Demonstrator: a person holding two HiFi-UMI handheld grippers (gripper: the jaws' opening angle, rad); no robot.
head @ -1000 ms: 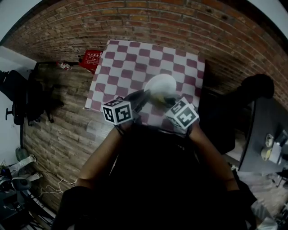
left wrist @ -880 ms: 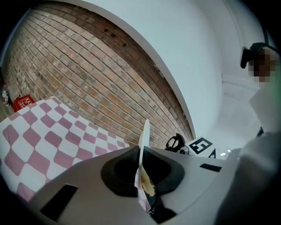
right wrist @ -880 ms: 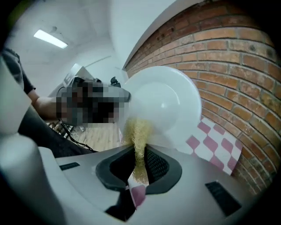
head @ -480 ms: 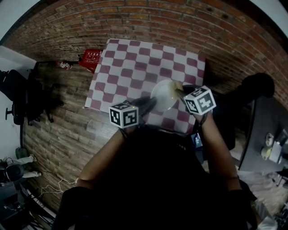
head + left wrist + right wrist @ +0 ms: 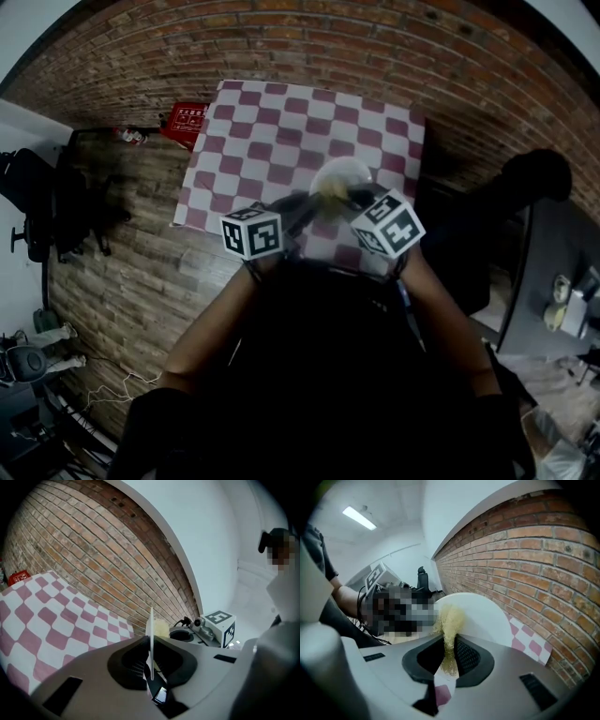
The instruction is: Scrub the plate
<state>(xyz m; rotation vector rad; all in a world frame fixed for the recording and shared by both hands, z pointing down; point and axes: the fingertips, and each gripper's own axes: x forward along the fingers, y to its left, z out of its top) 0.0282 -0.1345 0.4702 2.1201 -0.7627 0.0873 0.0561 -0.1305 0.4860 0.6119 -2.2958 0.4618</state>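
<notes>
Checkered table [image 5: 272, 131] beneath plate [image 5: 345, 172], red box [image 5: 187, 120] beside

Left hand-held gripper [image 5: 150, 644] and right hand-held gripper [image 5: 449, 644] showed pale grey shells and black ribbed pads [image 5: 467, 657]. Each carried a white cube [image 5: 251, 232] with black square markers. The person wore dark clothes.

We have open cloth on the table [image 5: 253, 150] toward its far and left edges. The plate [image 5: 342, 173] blocks the near right part. A brick wall [image 5: 309, 47] stands close behind the far edge, and a red box [image 5: 187, 122] lies beside the far left corner.
</notes>
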